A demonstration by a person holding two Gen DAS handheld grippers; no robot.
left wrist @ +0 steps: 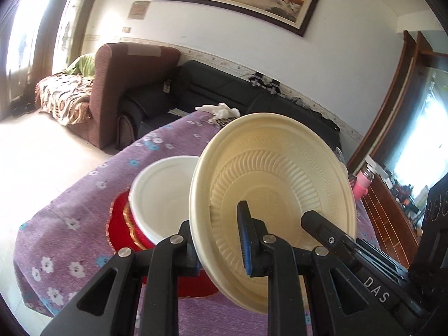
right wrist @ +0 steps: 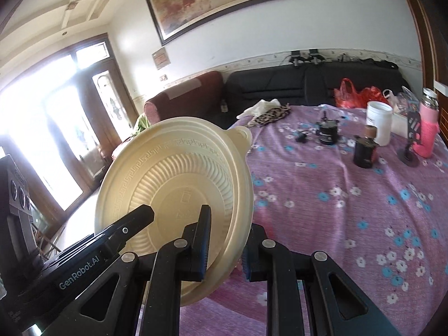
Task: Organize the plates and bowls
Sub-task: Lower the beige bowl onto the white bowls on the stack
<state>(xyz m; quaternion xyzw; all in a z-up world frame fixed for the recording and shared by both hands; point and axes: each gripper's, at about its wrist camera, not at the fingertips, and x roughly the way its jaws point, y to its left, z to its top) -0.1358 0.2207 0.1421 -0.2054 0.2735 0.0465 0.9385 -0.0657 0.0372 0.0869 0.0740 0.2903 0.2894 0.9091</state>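
A cream ribbed plastic plate [left wrist: 280, 173] is held on edge above the table, and both grippers pinch it. My left gripper [left wrist: 217, 240] is shut on its lower rim. My right gripper [right wrist: 224, 240] is shut on the same plate [right wrist: 173, 184] from the other side; its other finger shows in the left wrist view [left wrist: 322, 224]. Behind the plate a white bowl [left wrist: 162, 193] sits on a stack of red plates with gold rims [left wrist: 120, 218] on the purple flowered tablecloth [left wrist: 70, 201].
On the far right of the table [right wrist: 336, 196] stand a white tub [right wrist: 379, 120], dark jars [right wrist: 364, 151], a pink bottle [right wrist: 427, 128], a red bag [right wrist: 352, 92] and a leopard cloth [right wrist: 268, 117]. Sofas [left wrist: 134, 84] stand beyond the table.
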